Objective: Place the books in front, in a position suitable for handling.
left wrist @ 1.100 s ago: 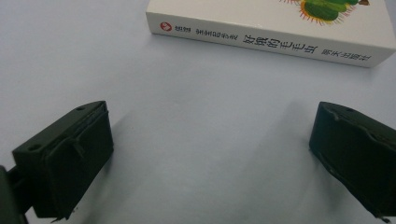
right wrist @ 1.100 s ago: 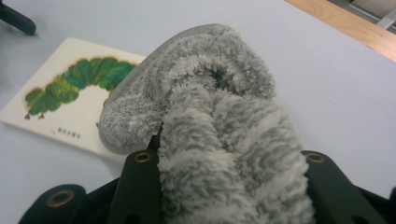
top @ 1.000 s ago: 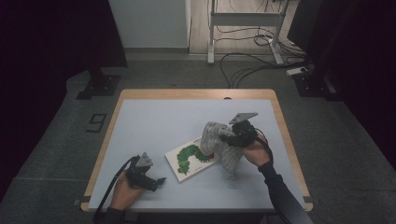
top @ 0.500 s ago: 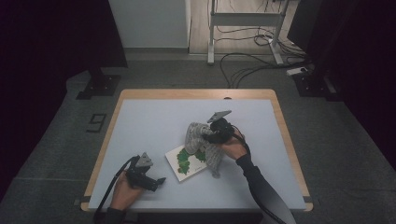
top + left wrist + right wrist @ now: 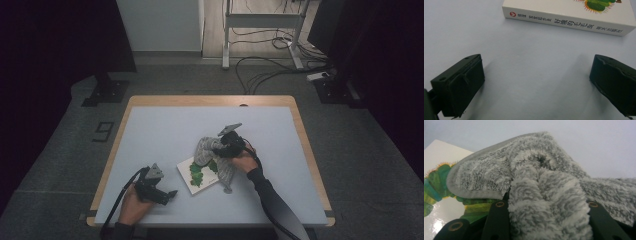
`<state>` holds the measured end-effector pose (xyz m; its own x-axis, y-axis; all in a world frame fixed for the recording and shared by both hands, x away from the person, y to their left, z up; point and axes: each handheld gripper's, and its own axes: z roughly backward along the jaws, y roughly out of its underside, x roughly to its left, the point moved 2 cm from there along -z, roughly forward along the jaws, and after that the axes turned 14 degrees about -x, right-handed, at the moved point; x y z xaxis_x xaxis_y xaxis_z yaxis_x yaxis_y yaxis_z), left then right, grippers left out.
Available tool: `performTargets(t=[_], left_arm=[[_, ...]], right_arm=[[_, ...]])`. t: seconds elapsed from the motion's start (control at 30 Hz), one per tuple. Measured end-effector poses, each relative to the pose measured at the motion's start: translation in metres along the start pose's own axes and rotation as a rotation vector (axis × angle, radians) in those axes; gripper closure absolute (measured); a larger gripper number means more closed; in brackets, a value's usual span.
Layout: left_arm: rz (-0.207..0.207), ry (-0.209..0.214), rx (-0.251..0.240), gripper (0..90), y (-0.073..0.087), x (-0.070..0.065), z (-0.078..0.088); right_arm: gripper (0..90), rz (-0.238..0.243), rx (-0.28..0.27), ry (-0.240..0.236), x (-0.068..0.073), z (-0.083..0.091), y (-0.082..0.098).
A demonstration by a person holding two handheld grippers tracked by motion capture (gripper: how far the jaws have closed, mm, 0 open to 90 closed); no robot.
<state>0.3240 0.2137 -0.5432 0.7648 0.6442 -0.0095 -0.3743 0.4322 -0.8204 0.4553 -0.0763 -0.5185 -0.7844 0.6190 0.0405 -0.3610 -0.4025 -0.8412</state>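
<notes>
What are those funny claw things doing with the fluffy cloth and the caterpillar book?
A person holds a claw gripper in each hand. The right gripper is pinching a fluffy grey cloth and holding it over a picture book with a green caterpillar on its cover, so the cloth drapes across part of it. The left gripper rests on the table beside the book, jaws wide open, holding nothing.

Left claw [image 5: 169, 194] low, jaws wide apart, right claw [image 5: 216, 149] clamped, raised
</notes>
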Motion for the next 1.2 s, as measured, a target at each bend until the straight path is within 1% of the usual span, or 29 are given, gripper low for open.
performTargets(t=[0.1,0.13,0.17,0.23,0.27,0.3,0.33,0.37,0.47,0.57,0.6,0.63,0.87,1.03,1.2], left_arm=[[0.0,0.0,0.0,0.0,0.0,0.0,0.0],[0.0,0.0,0.0,0.0,0.0,0.0,0.0],[0.0,0.0,0.0,0.0,0.0,0.0,0.0],[0.0,0.0,0.0,0.0,0.0,0.0,0.0],[0.0,0.0,0.0,0.0,0.0,0.0,0.0],[0.0,0.0,0.0,0.0,0.0,0.0,0.0],[0.0,0.0,0.0,0.0,0.0,0.0,0.0],[0.0,0.0,0.0,0.0,0.0,0.0,0.0],[0.0,0.0,-0.001,0.0,0.0,0.0,0.0],[0.0,0.0,0.0,0.0,0.0,0.0,0.0],[0.0,0.0,0.0,0.0,0.0,0.0,0.0],[0.001,0.0,-0.001,0.0,0.0,0.0,0.0],[0.002,0.0,-0.001,0.0,0.0,0.0,0.0],[0.001,-0.001,-0.001,0.0,0.0,0.0,0.0],[-0.001,-0.001,-0.001,0.0,0.0,0.0,0.0]], right_arm=[[58.7,-0.001,-0.002,-0.009,0.002,-0.001,0.0],[58.8,-0.004,-0.004,-0.029,0.005,-0.003,-0.001],[58.9,0.0,-0.006,-0.037,0.007,-0.004,-0.002],[59.0,0.004,-0.003,-0.047,0.013,-0.006,-0.003],[59.0,0.016,-0.005,-0.056,0.016,-0.008,-0.004],[59.0,0.016,-0.005,-0.056,0.016,-0.008,-0.004],[59.1,0.023,-0.004,-0.062,0.019,-0.01,-0.005],[59.1,0.034,0.0,-0.081,0.026,-0.013,-0.008],[59.1,0.048,0.002,-0.105,0.035,-0.018,-0.011],[59.1,0.056,0.005,-0.126,0.046,-0.023,-0.015],[59.1,0.056,0.005,-0.126,0.046,-0.023,-0.015],[59.1,0.064,0.007,-0.141,0.053,-0.027,-0.017],[59.1,0.1,0.007,-0.187,0.076,-0.038,-0.024],[59.1,0.118,0.01,-0.212,0.09,-0.043,-0.027],[59.5,0.13,0.008,-0.229,0.097,-0.044,-0.028]])
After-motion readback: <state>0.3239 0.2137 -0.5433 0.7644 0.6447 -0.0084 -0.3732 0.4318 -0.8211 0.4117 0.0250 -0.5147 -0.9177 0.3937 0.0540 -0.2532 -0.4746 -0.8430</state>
